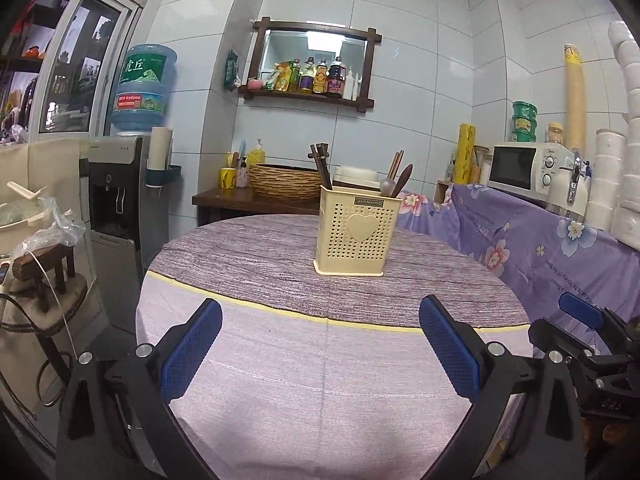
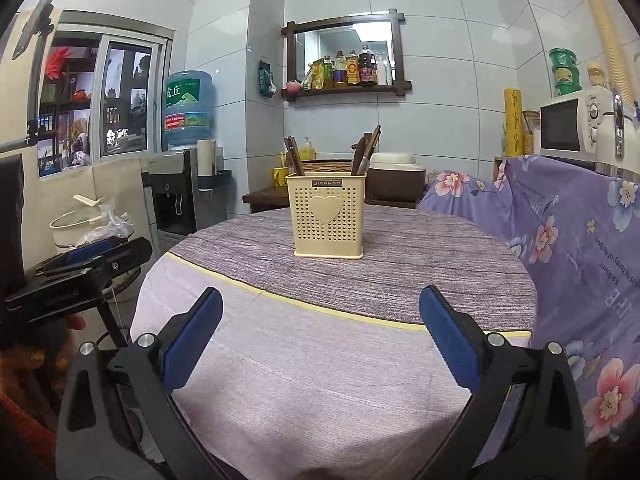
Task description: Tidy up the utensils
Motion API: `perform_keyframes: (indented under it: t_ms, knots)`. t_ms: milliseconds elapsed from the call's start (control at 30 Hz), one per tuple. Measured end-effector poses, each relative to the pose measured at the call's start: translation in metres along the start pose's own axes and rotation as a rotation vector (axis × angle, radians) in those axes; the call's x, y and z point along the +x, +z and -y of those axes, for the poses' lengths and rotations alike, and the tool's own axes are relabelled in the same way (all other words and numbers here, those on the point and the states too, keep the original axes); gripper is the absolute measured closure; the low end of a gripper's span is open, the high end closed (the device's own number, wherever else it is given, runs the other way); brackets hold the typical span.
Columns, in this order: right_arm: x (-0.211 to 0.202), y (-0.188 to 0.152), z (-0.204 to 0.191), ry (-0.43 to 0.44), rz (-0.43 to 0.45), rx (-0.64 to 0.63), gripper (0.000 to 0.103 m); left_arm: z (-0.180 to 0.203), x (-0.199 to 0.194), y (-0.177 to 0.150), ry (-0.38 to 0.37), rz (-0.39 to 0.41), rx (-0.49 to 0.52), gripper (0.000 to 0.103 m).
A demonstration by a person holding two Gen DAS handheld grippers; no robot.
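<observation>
A cream perforated utensil holder (image 1: 356, 230) with a heart on its front stands upright at the far middle of the round table (image 1: 320, 360). Dark chopsticks (image 1: 322, 164) stand in its left side, spoons and chopsticks (image 1: 396, 180) in its right side. It also shows in the right wrist view (image 2: 327, 216). My left gripper (image 1: 320, 312) is open and empty, low over the near table. My right gripper (image 2: 320, 304) is open and empty, beside the left one. Each gripper shows at the edge of the other's view: the right one (image 1: 580, 316), the left one (image 2: 92, 252).
A purple floral cloth (image 1: 540, 248) covers a counter to the right, with a microwave (image 1: 528, 168) and stacked cups on it. A water dispenser (image 1: 120, 200) and a small stool with a pot stand left. A wooden side table with a wicker basket (image 1: 284, 180) is behind.
</observation>
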State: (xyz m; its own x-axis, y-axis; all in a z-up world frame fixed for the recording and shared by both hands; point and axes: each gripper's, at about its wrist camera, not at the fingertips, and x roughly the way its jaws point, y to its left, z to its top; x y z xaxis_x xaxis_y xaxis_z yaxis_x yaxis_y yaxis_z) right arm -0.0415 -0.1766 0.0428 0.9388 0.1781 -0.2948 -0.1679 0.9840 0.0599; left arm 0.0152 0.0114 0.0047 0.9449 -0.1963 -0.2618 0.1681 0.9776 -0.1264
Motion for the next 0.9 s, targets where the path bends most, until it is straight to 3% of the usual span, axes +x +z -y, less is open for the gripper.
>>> perform_keyframes:
  t_ms: [900]
  knots:
    - [0.0005, -0.0033, 0.0, -0.003, -0.006, 0.005, 0.006, 0.0016, -0.0011, 0.0, -0.004, -0.015, 0.016, 0.005]
